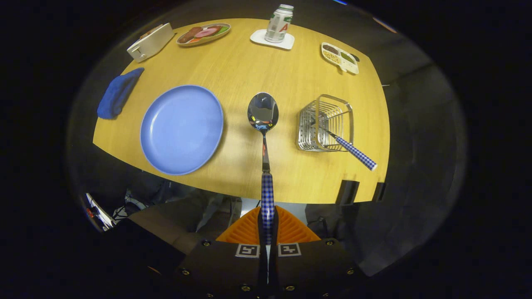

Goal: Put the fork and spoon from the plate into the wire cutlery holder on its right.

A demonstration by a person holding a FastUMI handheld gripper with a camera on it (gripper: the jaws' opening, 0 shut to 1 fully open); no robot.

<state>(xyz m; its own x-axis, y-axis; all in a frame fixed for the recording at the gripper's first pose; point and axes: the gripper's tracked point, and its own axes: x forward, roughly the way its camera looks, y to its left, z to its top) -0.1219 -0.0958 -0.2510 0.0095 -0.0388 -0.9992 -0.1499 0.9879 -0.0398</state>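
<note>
My gripper [267,220] is shut on the checked handle of the spoon [263,114], which points straight ahead, its shiny bowl held in the air above the wooden table [266,66]. The blue plate [181,128] lies bare to the left of the spoon. The wire cutlery holder [326,123] stands to the right of the spoon. The fork [351,149] rests inside the holder, its checked handle sticking out over the near rim towards the table's front edge.
A blue cloth [118,92] lies left of the plate. At the far side stand a white box [150,41], a dish of food [203,33], a can [279,23] on a white coaster and a divided tray [340,57].
</note>
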